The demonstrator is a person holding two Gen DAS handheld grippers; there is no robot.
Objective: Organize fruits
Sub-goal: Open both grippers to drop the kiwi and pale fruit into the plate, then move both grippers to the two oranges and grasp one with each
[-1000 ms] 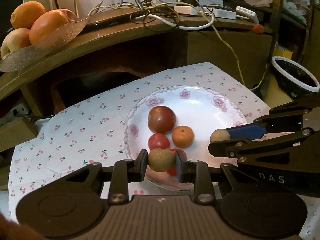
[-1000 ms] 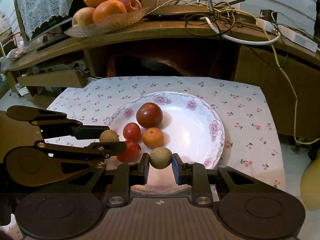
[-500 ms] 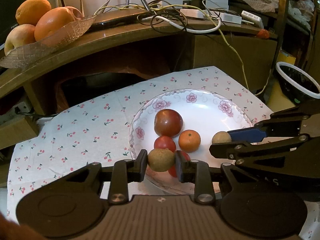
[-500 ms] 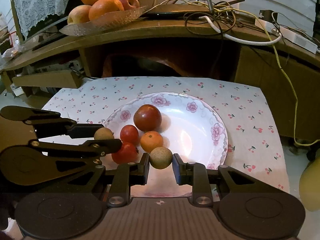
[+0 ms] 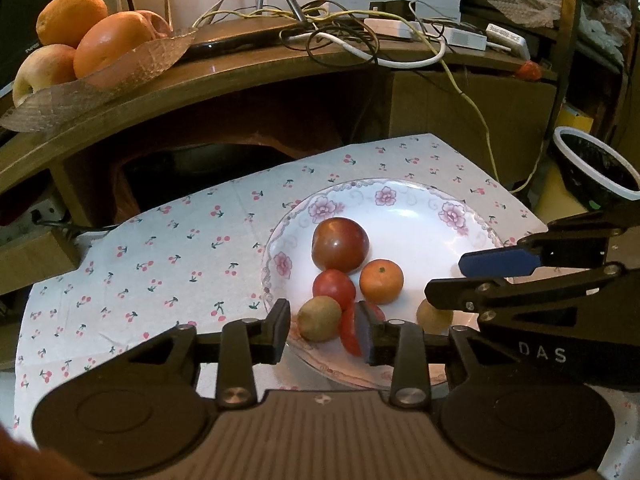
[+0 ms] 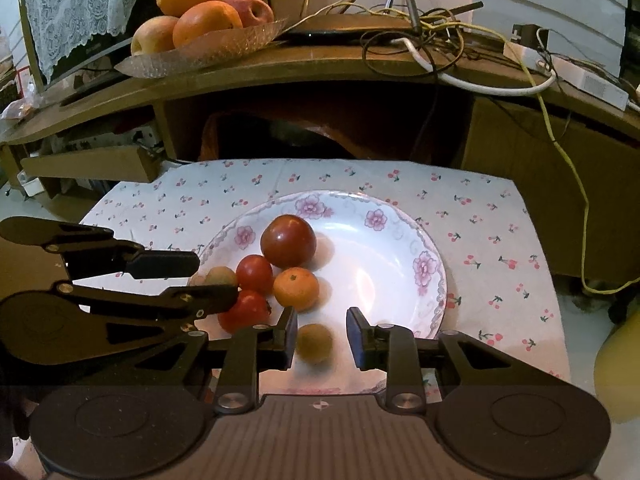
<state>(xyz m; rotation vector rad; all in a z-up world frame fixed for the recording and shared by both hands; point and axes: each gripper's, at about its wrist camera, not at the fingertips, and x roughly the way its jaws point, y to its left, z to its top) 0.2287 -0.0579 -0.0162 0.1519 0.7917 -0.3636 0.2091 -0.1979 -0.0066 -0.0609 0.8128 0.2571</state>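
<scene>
A white flowered plate sits on a cherry-print cloth. It holds a large dark tomato, two small red tomatoes, a mandarin and two brown round fruits. My left gripper is open, with one brown fruit lying on the plate between its fingers. My right gripper is open over the other brown fruit, which looks blurred. Each gripper also shows in the other's view.
A wooden desk stands behind, with a glass dish of oranges and apples and tangled cables. A dark bowl with a white rim is at the right. The cloth lies to the plate's left.
Both grippers have opened and let go of their brown fruits, which now lie on the plate's near side. Both grippers moved slightly closer to the plate.
</scene>
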